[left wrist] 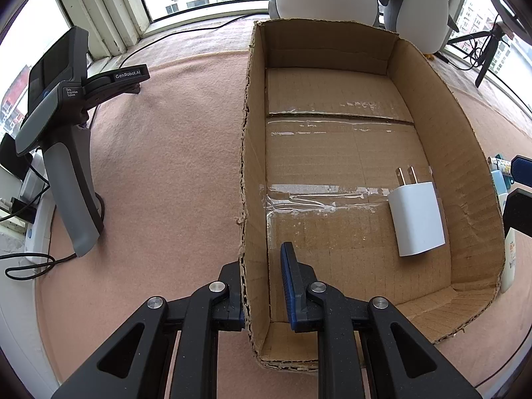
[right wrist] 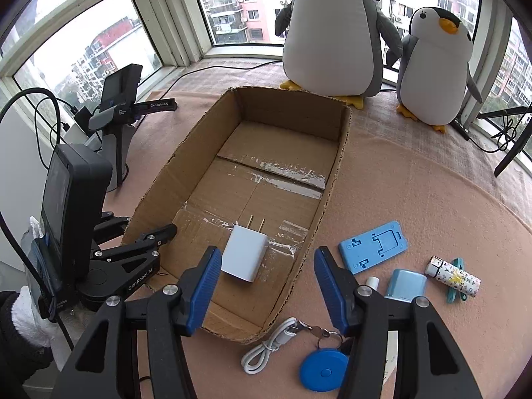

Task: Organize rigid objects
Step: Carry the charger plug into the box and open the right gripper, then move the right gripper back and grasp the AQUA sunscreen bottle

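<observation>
An open cardboard box (left wrist: pixel 332 46) (right wrist: pixel 289 113) lies on the pink cloth. Inside it a white plug charger (left wrist: pixel 415 219) (right wrist: pixel 244 254) lies flat near the right wall. My left gripper (left wrist: pixel 259 259) (right wrist: pixel 139 229) is shut on the box's left wall, one finger inside and one outside. My right gripper (right wrist: pixel 266 256) (left wrist: pixel 518 186) hangs open over the box's near right corner with nothing between its pads. To the right of the box lie a blue phone stand (right wrist: pixel 374 246), a light blue case (right wrist: pixel 405 284), a patterned lighter (right wrist: pixel 455 277), a white cable (right wrist: pixel 269 345) and a blue tape measure (right wrist: pixel 322 370).
Two plush penguins (right wrist: pixel 329 40) (right wrist: pixel 432 66) stand behind the box by the window. A spare handheld gripper (left wrist: pixel 63 139) (right wrist: pixel 116 126) stands upright left of the box, with cables around it. A tripod leg (right wrist: pixel 512 153) is at the far right.
</observation>
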`<state>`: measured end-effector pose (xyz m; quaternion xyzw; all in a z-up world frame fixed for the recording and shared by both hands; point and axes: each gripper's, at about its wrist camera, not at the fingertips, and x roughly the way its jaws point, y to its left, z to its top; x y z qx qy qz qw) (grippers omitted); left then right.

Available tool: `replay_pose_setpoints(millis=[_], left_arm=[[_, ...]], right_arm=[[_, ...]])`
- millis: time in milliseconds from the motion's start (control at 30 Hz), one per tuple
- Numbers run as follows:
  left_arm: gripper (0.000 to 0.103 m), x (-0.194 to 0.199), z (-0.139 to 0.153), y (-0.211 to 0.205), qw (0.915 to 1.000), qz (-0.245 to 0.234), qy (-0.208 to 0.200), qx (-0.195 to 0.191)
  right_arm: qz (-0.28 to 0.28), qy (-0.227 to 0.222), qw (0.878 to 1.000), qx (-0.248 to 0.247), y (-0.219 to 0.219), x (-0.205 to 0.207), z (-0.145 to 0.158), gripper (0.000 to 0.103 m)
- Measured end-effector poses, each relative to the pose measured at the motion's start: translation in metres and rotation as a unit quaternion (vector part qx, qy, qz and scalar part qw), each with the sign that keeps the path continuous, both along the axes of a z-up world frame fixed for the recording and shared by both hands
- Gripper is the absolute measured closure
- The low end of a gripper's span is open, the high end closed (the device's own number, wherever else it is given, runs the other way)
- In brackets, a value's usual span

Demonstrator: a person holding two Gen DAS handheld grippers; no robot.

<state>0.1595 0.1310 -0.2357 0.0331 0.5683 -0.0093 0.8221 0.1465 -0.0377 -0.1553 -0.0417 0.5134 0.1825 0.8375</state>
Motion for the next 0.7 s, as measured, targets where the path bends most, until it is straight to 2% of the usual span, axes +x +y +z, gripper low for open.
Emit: replay_pose_setpoints(millis=[367,533,700], left_arm=[[0.085,0.000,-0.001,-0.001,1.0000,0.000,0.000,0.001],[0.085,0.000,-0.001,-0.002,1.0000,0.000,0.000,0.002],[0.085,0.000,-0.001,-0.002,1.0000,0.000,0.000,0.002]], right_arm=[[-0.072,0.003,0.997,-0.001,-0.083,-0.013,0.013,0.049],[-0.110,0.018,0.994,-0.011,-0.124,-0.019,0.005,0.049],[-0.127,0.037,0.991,-0.023,-0.144,-0.025,-0.012,0.049]])
